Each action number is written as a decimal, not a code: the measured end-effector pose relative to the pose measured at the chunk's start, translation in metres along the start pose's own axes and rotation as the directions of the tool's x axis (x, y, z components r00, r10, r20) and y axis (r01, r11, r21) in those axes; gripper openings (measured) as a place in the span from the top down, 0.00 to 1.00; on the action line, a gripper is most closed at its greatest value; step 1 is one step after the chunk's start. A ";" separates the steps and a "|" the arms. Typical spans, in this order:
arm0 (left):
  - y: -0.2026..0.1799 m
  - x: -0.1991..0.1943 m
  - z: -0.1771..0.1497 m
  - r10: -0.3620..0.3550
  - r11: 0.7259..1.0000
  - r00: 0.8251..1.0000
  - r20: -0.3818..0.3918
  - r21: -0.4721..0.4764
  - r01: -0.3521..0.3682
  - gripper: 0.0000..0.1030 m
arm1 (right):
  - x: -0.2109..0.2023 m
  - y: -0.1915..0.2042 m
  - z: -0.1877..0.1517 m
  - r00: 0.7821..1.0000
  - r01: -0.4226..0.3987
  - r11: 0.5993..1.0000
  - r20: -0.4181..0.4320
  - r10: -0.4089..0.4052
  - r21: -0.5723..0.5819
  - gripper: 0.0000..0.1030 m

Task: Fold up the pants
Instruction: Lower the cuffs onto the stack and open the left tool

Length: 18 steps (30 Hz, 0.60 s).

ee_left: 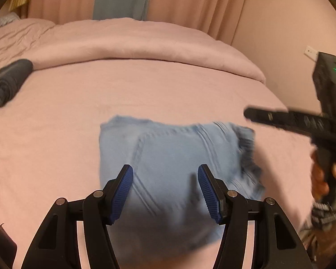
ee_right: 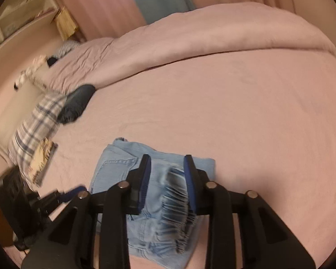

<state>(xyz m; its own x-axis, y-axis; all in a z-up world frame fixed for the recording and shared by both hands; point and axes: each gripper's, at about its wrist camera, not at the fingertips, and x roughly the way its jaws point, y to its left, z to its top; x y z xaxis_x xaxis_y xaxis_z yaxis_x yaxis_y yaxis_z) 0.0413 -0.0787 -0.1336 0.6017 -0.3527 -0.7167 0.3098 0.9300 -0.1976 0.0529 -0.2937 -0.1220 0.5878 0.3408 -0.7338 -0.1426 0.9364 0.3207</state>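
Pants [ee_left: 168, 157], pale blue denim, lie on the pink bed [ee_left: 168, 89] already doubled into a compact, roughly square bundle, with a back pocket showing on top and the frayed hems at about three o'clock from the bundle's middle in my left view. My left tool [ee_left: 165, 190] hangs above the near half of the bundle with its blue pads well apart and nothing between them but the cloth lying flat below. My right tool [ee_right: 166, 177] is over the frayed hem end; its jaws stand narrower, with a clear gap, and as far as I can judge the fringe seen between them lies on the bundle below rather than being pinched, though blur makes that less than certain. A dark rolled garment [ee_left: 9, 80] sits well apart at ten o'clock, by the edge of the folded-back duvet [ee_left: 145, 42], and a plaid cloth [ee_right: 35, 125] lies beside it in my right view. I judge the folding itself to be essentially done, and this is the release after the last fold. What remains, if anything, is tidying: the frayed hems overhang the edge a little, so the next move calls for pressing or nudging that side flush without dragging the top layer and springing the fold open.
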 end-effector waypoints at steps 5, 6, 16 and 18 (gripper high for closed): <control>0.041 0.004 -0.003 -0.051 0.996 0.998 -0.026 -0.078 0.049 0.43 | 0.007 0.015 -0.017 0.998 -0.017 0.998 -0.063 0.012 -0.066 0.75; 0.047 0.016 0.002 -0.052 0.995 0.997 -0.057 -0.084 0.048 0.43 | 0.006 0.017 -0.024 0.997 -0.016 0.997 -0.070 0.010 -0.081 0.75; 0.050 0.068 0.006 0.042 0.997 0.987 -0.152 -0.052 -0.050 0.42 | 0.026 0.015 -0.088 0.973 0.152 0.953 -0.129 -0.191 -0.264 0.75; 0.045 0.052 0.002 0.047 0.998 0.990 -0.135 -0.044 -0.053 0.42 | 0.024 0.013 -0.083 0.974 0.146 0.953 -0.131 -0.186 -0.264 0.75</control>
<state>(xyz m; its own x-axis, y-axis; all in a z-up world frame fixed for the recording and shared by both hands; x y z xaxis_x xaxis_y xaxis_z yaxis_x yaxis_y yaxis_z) 0.0877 -0.0553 -0.1785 0.5105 -0.2919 -0.8088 0.2449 0.9510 -0.1886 -0.0011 -0.2666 -0.1856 0.4942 0.1691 -0.8527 -0.2606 0.9646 0.0402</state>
